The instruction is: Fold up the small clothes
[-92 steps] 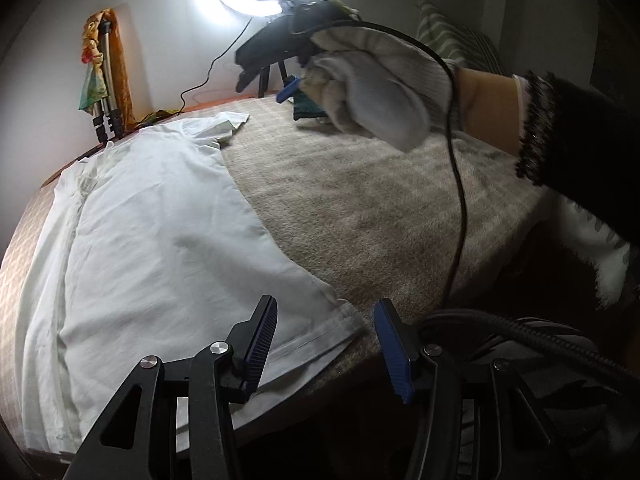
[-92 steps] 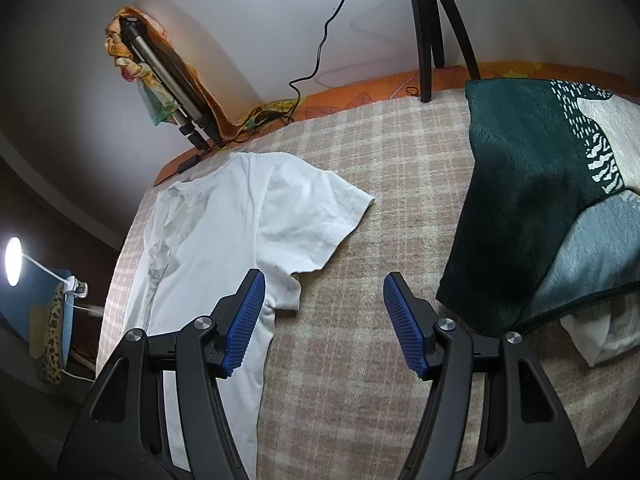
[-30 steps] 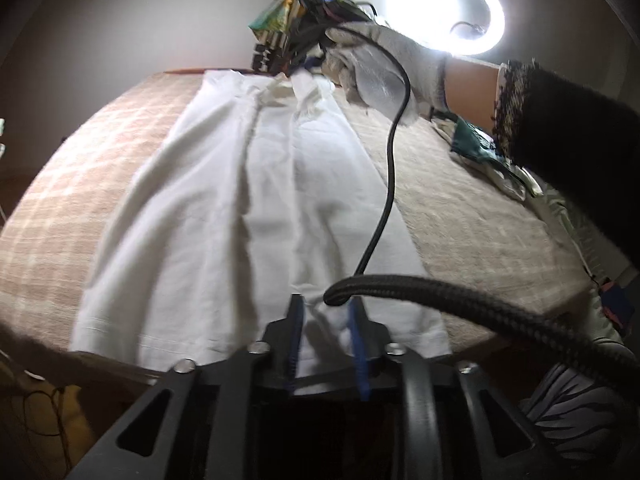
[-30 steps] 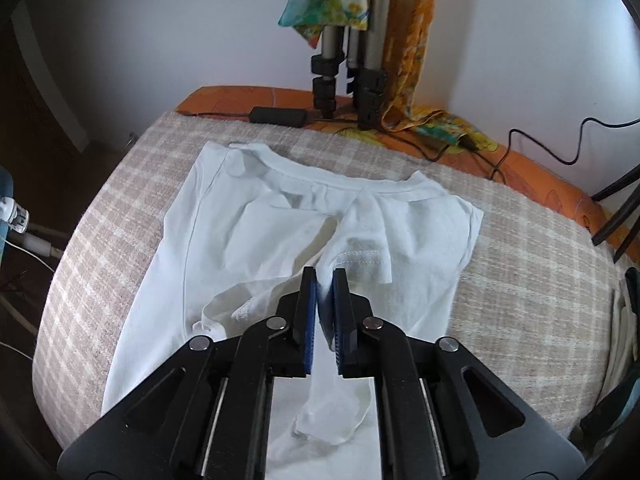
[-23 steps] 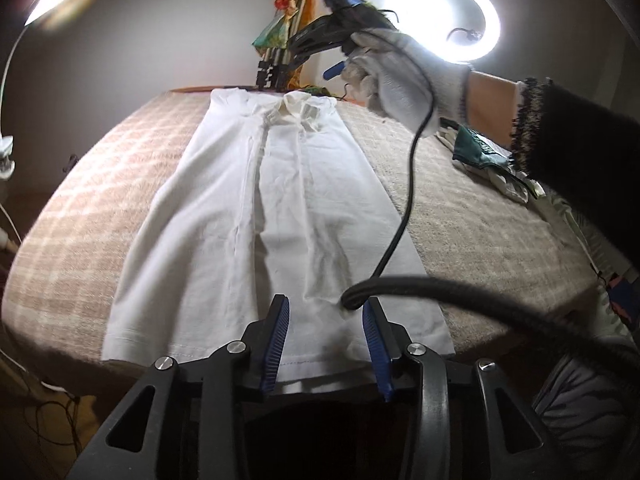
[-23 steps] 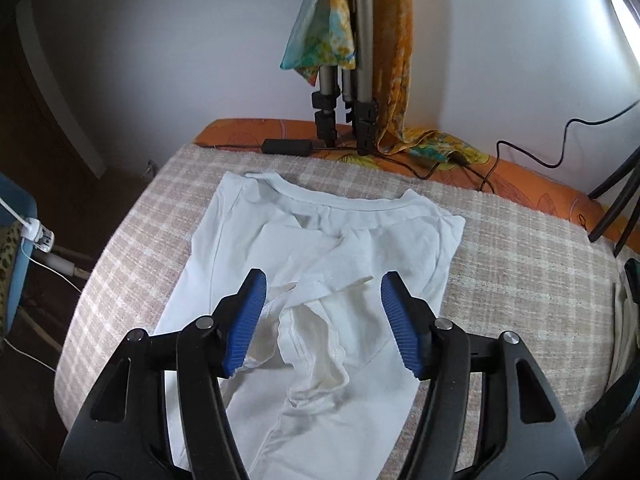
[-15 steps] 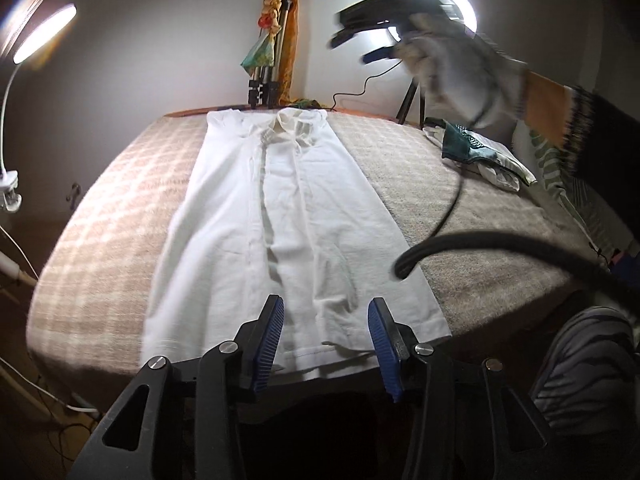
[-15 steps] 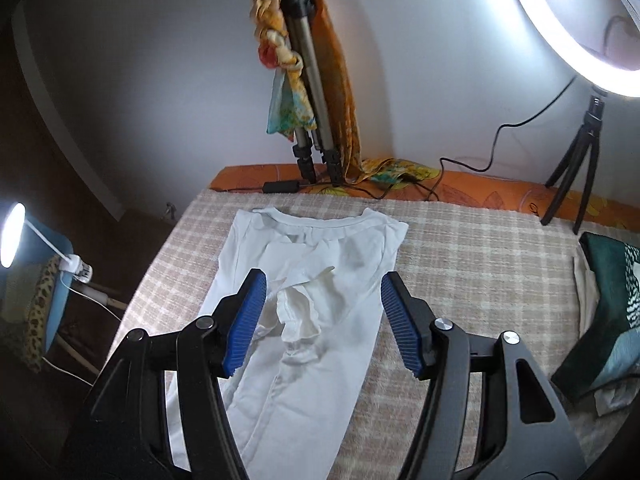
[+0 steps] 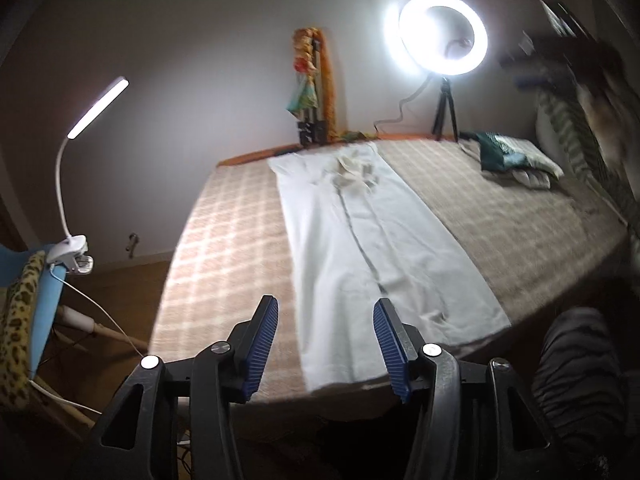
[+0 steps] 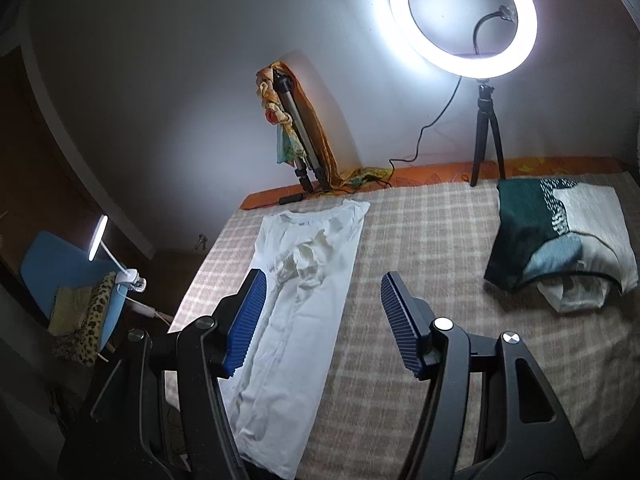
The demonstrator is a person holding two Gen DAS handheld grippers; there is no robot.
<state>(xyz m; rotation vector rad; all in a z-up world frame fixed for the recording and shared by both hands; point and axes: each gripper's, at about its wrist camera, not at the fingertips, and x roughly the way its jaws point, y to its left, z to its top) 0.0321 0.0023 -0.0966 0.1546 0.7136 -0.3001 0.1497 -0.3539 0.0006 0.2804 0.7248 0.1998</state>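
Note:
A white T-shirt [image 9: 372, 240] [image 10: 304, 304] lies on the checked bed cover, folded lengthwise into a long narrow strip, with its sleeves bunched near the collar at the far end. My left gripper [image 9: 326, 344] hovers above the shirt's near hem; its jaws are opening and nothing is between them. My right gripper [image 10: 320, 320] hangs above the strip's right edge, open and empty, its blue pads wide apart. The right hand shows only as a blur at the far right of the left wrist view.
A lit ring light on a tripod [image 10: 464, 20] and a folded tripod draped with scarves [image 10: 296, 132] stand at the bed's far edge. Dark green and pale clothes [image 10: 560, 236] lie at the right. A clip lamp on a blue chair [image 9: 76, 248] stands left of the bed.
Both grippers let go of the shirt and opened. Both have risen and pulled back from the bed; the right one swung away to the right. The shirt stays folded in a strip.

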